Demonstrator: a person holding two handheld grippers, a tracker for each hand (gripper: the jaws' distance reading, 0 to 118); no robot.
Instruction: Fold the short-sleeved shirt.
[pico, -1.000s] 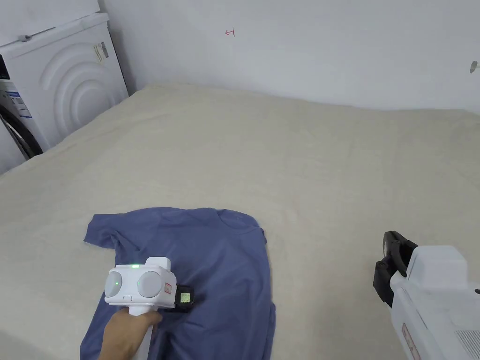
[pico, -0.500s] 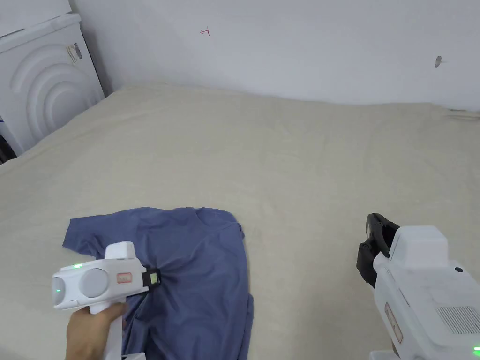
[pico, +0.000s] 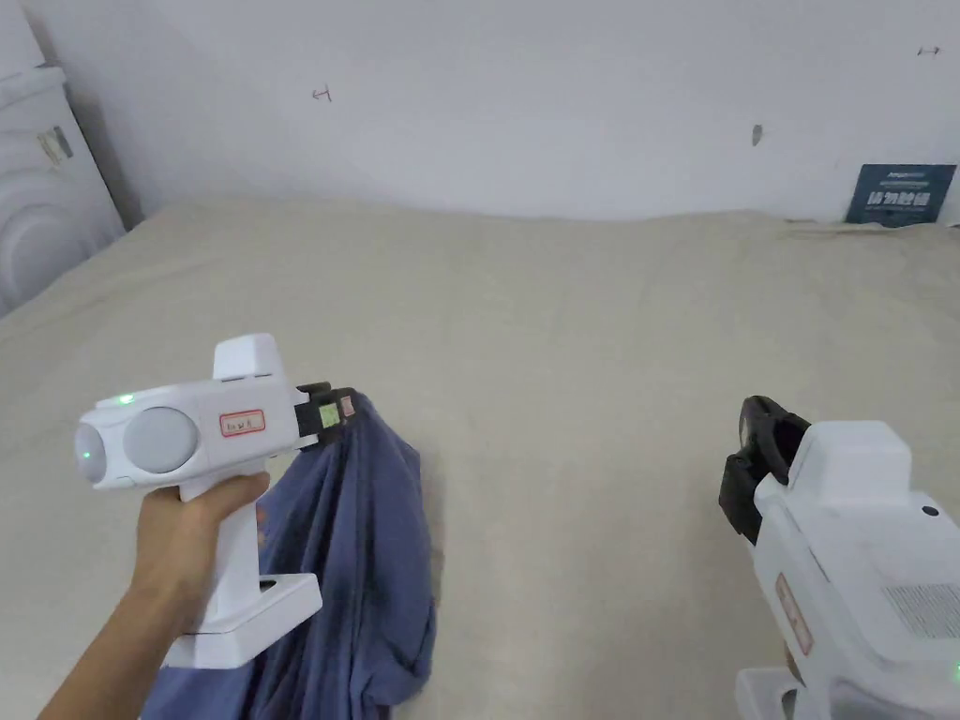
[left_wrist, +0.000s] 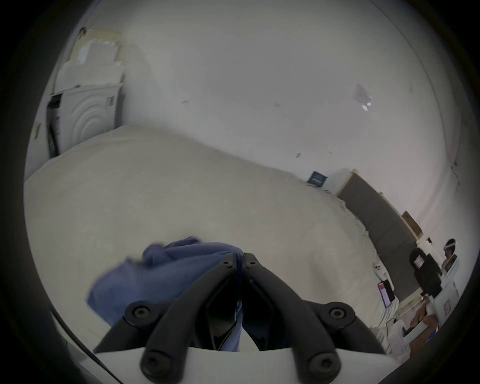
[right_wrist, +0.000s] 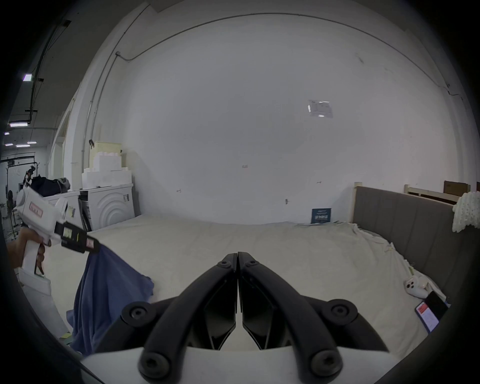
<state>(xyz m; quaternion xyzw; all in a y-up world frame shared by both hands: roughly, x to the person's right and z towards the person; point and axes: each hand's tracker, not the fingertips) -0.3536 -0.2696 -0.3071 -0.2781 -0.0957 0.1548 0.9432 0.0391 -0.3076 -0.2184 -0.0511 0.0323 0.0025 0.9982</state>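
Left gripper (pico: 349, 409) clamped on blue shirt (pico: 361, 553), dangling over bed (pico: 581, 356); right gripper (right_wrist: 237, 256) clenched empty, well apart.

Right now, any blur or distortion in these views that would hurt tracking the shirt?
Head view: sharp, even light, blue shirt crisp where it hangs from the left gripper. Left gripper view: heavy fisheye with dark vignette; the shirt's far folds are smeared by motion blur. Right gripper view: same fisheye bending of the wall, but the shirt reads clearly; the right gripper stands shut, holding nothing.
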